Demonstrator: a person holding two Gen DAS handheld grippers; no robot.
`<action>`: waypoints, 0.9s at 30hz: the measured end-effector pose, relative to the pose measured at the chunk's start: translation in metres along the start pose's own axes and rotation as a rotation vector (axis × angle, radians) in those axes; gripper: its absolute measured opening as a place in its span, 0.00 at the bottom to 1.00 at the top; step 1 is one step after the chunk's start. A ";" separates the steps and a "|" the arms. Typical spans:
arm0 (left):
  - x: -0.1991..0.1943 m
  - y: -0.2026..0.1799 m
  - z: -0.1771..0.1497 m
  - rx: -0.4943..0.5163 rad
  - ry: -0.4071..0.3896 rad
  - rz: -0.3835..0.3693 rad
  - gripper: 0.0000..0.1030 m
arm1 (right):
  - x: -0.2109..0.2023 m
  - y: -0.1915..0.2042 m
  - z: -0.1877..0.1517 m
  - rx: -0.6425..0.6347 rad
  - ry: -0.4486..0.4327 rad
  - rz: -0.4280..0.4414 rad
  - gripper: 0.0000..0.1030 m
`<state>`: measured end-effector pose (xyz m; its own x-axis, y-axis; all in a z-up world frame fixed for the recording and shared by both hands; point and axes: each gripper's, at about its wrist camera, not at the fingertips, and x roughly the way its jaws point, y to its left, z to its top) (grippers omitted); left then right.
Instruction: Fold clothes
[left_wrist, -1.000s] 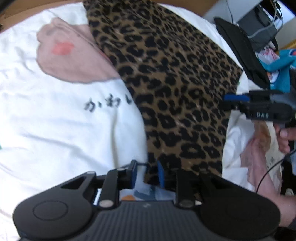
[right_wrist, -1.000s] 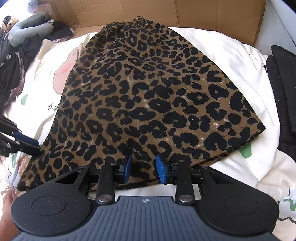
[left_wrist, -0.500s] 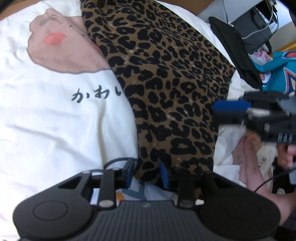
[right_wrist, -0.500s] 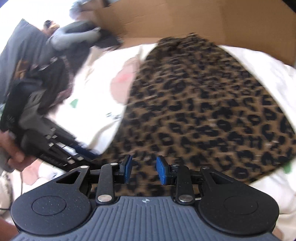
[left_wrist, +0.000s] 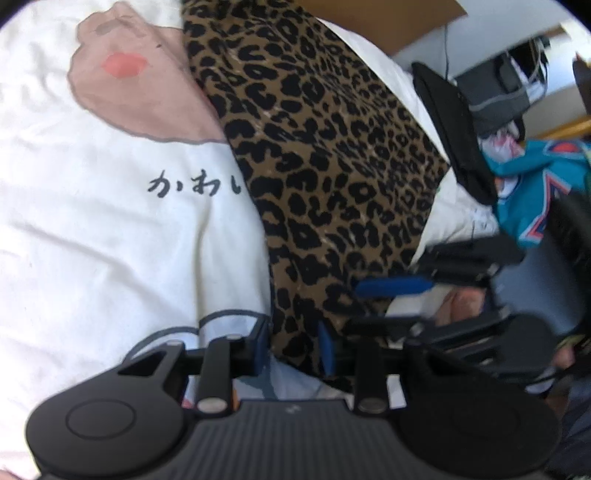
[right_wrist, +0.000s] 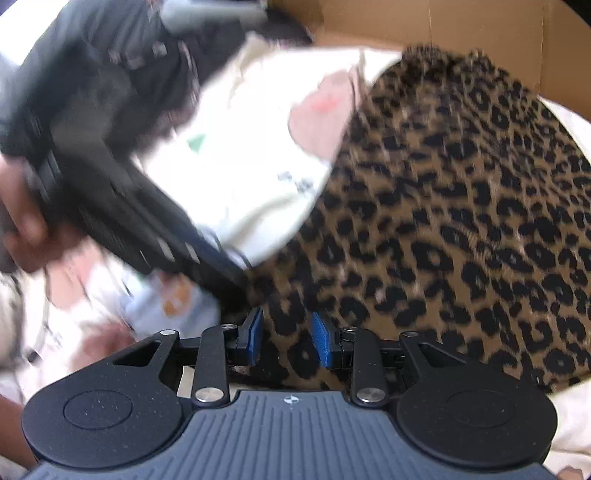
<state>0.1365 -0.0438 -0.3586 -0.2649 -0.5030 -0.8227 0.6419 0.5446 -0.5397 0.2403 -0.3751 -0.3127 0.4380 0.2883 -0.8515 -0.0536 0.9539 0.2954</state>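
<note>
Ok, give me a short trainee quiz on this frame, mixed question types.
1. True or false: the leopard-print garment lies on a white printed sheet.
2. What lies between the pads of the left claw? A) black cloth B) the leopard-print hem C) nothing
3. What brown material stands behind the bed in the right wrist view?

Key: 1 true; 2 B; 3 cardboard.

My left gripper (left_wrist: 293, 345) and right gripper (right_wrist: 286, 338) sit side by side at the near hem of the skirt (left_wrist: 332, 155), which lies on the sheet (left_wrist: 92, 240); cardboard (right_wrist: 480, 40) stands behind.
</note>
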 end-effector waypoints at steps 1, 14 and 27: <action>0.000 0.003 0.000 -0.020 -0.006 -0.012 0.30 | 0.002 -0.002 -0.003 0.005 0.011 -0.002 0.35; 0.023 0.022 -0.012 -0.170 0.000 -0.151 0.30 | 0.000 -0.011 -0.012 0.014 0.022 0.005 0.34; 0.028 0.020 -0.019 -0.226 -0.025 -0.229 0.30 | -0.007 -0.021 -0.017 0.127 0.013 0.045 0.35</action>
<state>0.1285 -0.0338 -0.3956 -0.3646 -0.6442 -0.6724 0.3909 0.5495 -0.7384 0.2230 -0.3953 -0.3203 0.4264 0.3323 -0.8413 0.0417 0.9219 0.3852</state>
